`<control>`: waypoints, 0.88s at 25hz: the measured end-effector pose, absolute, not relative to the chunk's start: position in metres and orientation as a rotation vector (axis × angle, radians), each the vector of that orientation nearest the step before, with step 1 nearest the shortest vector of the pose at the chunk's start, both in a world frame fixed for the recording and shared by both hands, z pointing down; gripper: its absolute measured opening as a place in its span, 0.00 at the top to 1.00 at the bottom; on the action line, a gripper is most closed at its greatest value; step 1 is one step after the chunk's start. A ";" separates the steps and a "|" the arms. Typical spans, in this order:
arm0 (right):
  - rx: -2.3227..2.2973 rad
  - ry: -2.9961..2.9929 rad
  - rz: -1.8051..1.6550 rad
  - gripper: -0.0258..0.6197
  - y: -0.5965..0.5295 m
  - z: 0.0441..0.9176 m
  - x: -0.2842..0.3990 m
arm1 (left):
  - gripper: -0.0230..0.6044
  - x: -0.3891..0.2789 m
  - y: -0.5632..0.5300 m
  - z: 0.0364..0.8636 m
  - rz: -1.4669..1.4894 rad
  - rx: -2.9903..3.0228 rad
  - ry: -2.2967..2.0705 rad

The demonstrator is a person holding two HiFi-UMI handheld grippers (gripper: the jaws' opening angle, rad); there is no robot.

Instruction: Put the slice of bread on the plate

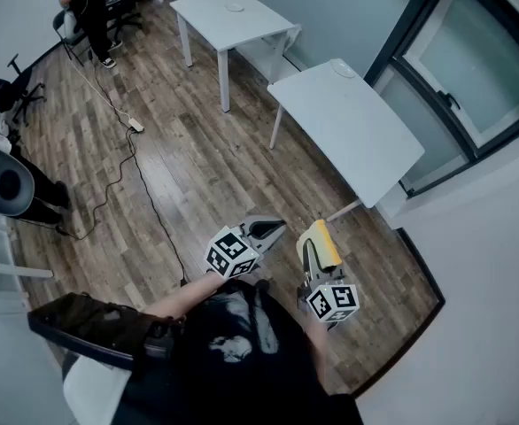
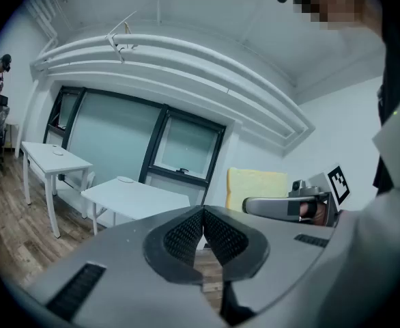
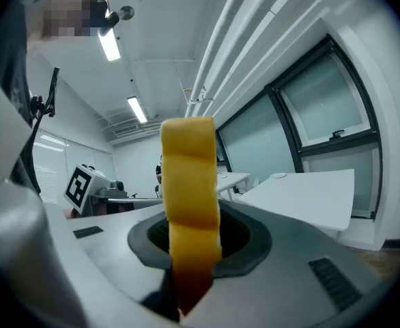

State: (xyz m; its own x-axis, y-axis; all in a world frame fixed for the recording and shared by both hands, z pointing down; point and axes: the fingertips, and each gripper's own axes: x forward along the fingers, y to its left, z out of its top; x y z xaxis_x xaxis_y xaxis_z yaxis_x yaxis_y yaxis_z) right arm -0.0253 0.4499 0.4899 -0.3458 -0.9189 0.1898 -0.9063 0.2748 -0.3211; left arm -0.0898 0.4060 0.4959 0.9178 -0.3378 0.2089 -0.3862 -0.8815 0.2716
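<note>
- The bread [image 3: 190, 183] is up in the air, clamped between the jaws of the right gripper [image 3: 193, 243]. It stands on edge with its yellow crust toward that gripper's camera.
- In the head view the bread [image 1: 321, 243] sticks out of the right gripper [image 1: 315, 257] above the floor [image 1: 180, 149], well apart from both tables.
- From the left gripper view the bread [image 2: 258, 186] shows its flat face, off to the right.
- The left gripper [image 2: 203, 234] has its jaws pressed together with nothing between them. In the head view the left gripper [image 1: 267, 229] sits just left of the right one.
- A plate [image 1: 343, 70] lies at the far end of the near table [image 1: 348, 127].
- A second plate [image 1: 234, 8] lies on the far table [image 1: 233, 25].
- The near table stands beside a window [image 1: 472, 69].
- A person [image 1: 87, 7] stands at the far left corner of the room.
</note>
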 end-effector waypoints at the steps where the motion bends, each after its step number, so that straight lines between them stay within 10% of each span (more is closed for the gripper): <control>1: -1.781 2.480 -0.590 0.82 0.450 0.489 -0.024 | 0.96 -0.089 0.406 0.496 0.228 2.770 -0.534; 22: -1.803 2.469 -0.692 0.82 0.440 0.510 -0.040 | 0.96 -0.112 0.398 0.511 0.264 2.743 -0.522</control>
State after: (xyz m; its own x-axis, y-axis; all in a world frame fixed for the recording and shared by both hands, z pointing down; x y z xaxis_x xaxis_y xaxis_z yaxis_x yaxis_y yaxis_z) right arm -0.0400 0.4401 0.5104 -0.3385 -0.9076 0.2485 -0.9045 0.2410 -0.3519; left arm -0.1121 0.3976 0.5106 0.9154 -0.3230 0.2404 -0.3851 -0.8765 0.2889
